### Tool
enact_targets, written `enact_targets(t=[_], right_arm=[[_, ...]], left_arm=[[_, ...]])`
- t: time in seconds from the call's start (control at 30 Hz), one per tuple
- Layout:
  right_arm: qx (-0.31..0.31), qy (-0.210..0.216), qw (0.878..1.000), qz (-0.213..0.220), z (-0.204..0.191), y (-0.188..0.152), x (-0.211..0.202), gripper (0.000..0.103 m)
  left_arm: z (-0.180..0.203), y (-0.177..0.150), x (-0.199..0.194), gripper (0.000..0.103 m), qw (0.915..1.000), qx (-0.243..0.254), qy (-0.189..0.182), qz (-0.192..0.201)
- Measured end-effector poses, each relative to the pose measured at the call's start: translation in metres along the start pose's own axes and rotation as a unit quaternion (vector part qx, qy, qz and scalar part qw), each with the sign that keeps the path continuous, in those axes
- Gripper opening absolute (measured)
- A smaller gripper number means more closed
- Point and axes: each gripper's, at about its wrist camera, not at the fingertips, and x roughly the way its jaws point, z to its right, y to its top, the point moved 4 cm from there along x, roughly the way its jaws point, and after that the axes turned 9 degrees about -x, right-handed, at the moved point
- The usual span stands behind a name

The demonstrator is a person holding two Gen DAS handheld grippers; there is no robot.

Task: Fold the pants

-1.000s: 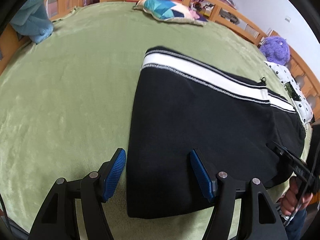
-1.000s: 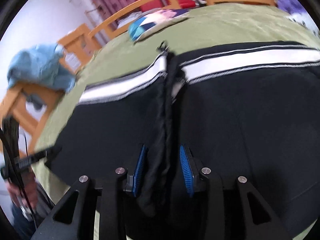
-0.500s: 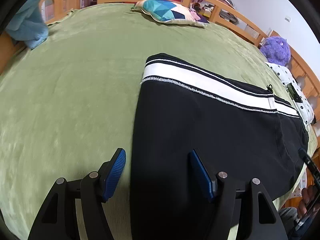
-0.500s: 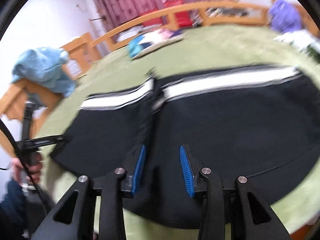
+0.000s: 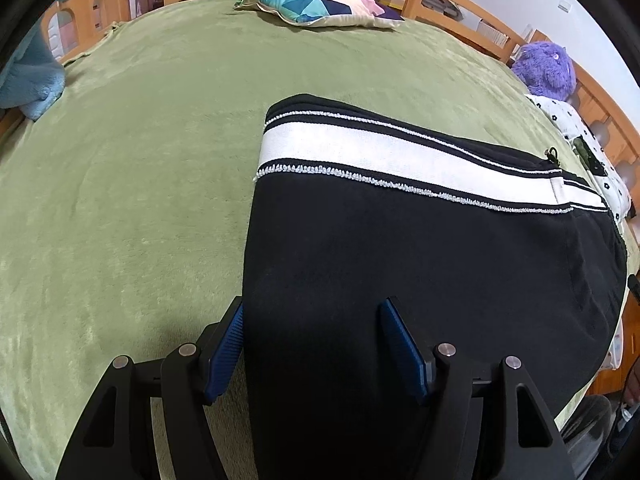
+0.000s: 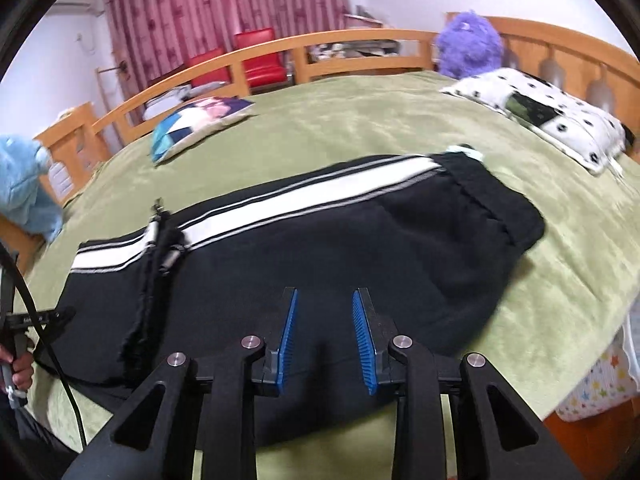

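Black pants (image 5: 420,264) with a white side stripe (image 5: 400,160) are laid flat along the near edge of the green bedspread (image 5: 132,184), partly folded; a ridge of bunched cloth is seen across them in the right wrist view. The left gripper (image 5: 316,344) is held open over the cloth — its left pad (image 5: 226,354) at the pants' left edge, nothing pinched. The right gripper (image 6: 326,338) is held above the pants, jaws closing, nothing between them. A patterned cushion (image 5: 316,2) lies at the far edge, a purple plush toy (image 6: 470,46) and a spotted pillow (image 6: 556,118) at the far right corner.
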Motion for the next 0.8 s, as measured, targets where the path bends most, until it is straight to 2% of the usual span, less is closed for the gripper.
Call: enact_targets(t=[0.17, 0.23, 0.33, 0.43, 0.53, 0.63, 0.73, 0.8], right_arm=[[0.022, -0.02, 0.999, 0.018, 0.02, -0.005, -0.006, 0.03], [0.021, -0.041, 0.999, 0.025, 0.03, -0.005, -0.012, 0.039], [0.031, -0.077, 0.996, 0.024, 0.054, -0.002, -0.017, 0.043], [0.065, -0.082, 0.994, 0.01, 0.083, -0.003, -0.013, 0.047], [0.112, -0.071, 0.991, -0.008, 0.11, -0.01, 0.002, 0.048], [0.17, -0.031, 0.985, -0.027, 0.131, -0.016, 0.029, 0.048], [0.191, 0.012, 0.981, -0.03, 0.135, -0.015, 0.052, 0.048], [0.186, 0.034, 0.981, -0.038, 0.132, -0.011, 0.07, 0.051]], left_arm=[[-0.003, 0.0, -0.002, 0.067, 0.9998, 0.009, -0.001, 0.015], [-0.001, 0.001, -0.001, 0.067, 0.9996, 0.021, 0.002, 0.02], [-0.001, 0.003, 0.001, 0.067, 0.9997, 0.011, -0.005, 0.021], [-0.005, 0.007, 0.005, 0.067, 0.9996, -0.01, -0.017, 0.02], [-0.005, 0.012, 0.011, 0.065, 0.9992, -0.026, -0.028, 0.015], [-0.002, 0.014, 0.014, 0.065, 0.9994, -0.02, -0.028, 0.006], [-0.003, 0.016, 0.016, 0.064, 0.9989, -0.023, -0.04, -0.002], [-0.003, 0.018, 0.017, 0.057, 0.9983, -0.029, -0.05, -0.003]])
